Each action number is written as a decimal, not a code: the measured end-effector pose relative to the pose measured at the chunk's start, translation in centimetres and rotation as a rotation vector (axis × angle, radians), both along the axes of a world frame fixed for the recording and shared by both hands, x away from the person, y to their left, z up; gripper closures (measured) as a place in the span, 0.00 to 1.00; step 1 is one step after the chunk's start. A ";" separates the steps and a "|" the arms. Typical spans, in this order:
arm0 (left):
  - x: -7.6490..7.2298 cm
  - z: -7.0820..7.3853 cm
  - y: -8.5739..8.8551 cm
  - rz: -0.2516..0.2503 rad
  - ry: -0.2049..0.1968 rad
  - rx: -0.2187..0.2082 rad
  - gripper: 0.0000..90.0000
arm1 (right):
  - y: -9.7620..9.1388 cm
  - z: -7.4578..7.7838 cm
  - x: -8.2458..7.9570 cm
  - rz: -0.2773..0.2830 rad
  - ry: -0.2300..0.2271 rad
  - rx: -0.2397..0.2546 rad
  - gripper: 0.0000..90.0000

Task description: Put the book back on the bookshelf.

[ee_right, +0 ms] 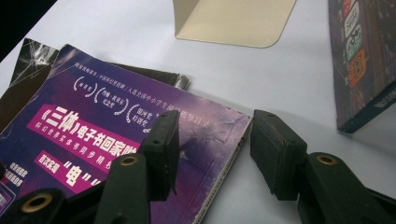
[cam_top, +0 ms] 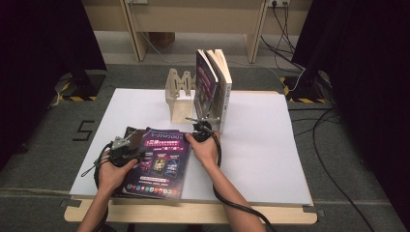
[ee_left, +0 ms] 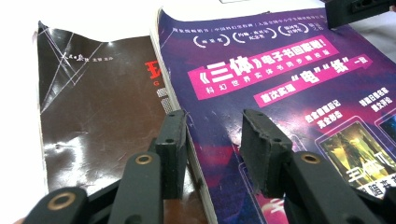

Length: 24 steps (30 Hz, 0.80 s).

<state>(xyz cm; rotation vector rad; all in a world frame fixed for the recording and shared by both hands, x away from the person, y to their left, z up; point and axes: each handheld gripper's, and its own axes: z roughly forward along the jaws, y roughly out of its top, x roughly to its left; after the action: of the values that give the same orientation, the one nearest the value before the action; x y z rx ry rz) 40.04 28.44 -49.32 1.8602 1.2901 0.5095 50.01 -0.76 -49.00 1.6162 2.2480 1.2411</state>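
1. High view: a white rectangular table top (cam_top: 270, 154) carries a purple glossy paperback book (cam_top: 157, 164) lying flat near the front edge, on top of a dark brown paperback book (cam_top: 131, 131) whose far left corner sticks out from under it. The left gripper (cam_top: 129, 153) sits at the purple book's left edge and the right gripper (cam_top: 197, 131) at its far right corner, each held in a hand. Farther back, two upright paperback books (cam_top: 215, 84) lean against a pale wooden bookend stand (cam_top: 178, 92).

2. Left gripper view: the two black jaws of the left gripper (ee_left: 212, 140) stand apart over the purple book's (ee_left: 299, 93) left edge, one jaw above the brown book (ee_left: 98, 112), the other above the purple cover. The fingers are spread and clamp nothing; whether the pads touch the covers I cannot tell. The tip of the other gripper (ee_left: 357, 10) shows at the top right.

3. Right gripper view: the right gripper (ee_right: 212, 140) has its jaws wide apart, straddling the purple book's (ee_right: 116, 135) corner, one jaw over the cover and the other over the bare white table (ee_right: 261, 79). Nothing is pinched between them. The brown book's (ee_right: 28, 70) corner peeks out beyond, the stand's pale base plate (ee_right: 233, 21) lies farther off, and one upright book's lower end (ee_right: 364, 60) stands at the right.
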 end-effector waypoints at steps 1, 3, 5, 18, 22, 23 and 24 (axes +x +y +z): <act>0.0 0.0 0.0 -0.001 0.000 0.000 0.68 | 0.0 0.0 0.0 0.000 -0.002 0.000 0.59; 0.0 0.0 0.0 0.002 0.005 -0.004 0.68 | 0.0 0.0 0.1 0.002 -0.006 -0.004 0.59; 0.0 0.0 0.0 0.006 0.010 -0.011 0.68 | 0.0 -0.1 0.3 -0.006 -0.005 0.004 0.59; 0.0 0.1 -0.1 0.006 0.009 0.001 0.67 | 0.3 -0.2 0.9 -0.009 -0.009 0.014 0.59; 0.0 0.0 -0.2 0.012 0.011 0.000 0.67 | -0.1 -0.3 1.0 -0.018 0.010 0.060 0.61; 0.0 0.0 -0.2 0.013 0.012 -0.001 0.67 | -0.2 -0.3 1.0 -0.024 0.014 0.067 0.61; 0.0 0.0 -0.2 0.016 0.013 -0.002 0.67 | -0.2 -0.3 0.9 -0.023 0.016 0.072 0.62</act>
<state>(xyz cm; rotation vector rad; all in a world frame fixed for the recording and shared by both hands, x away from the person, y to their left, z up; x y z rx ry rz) 40.02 28.27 -49.28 1.8561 1.3141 0.5057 50.96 -1.00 -49.34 1.6777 2.2118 1.3220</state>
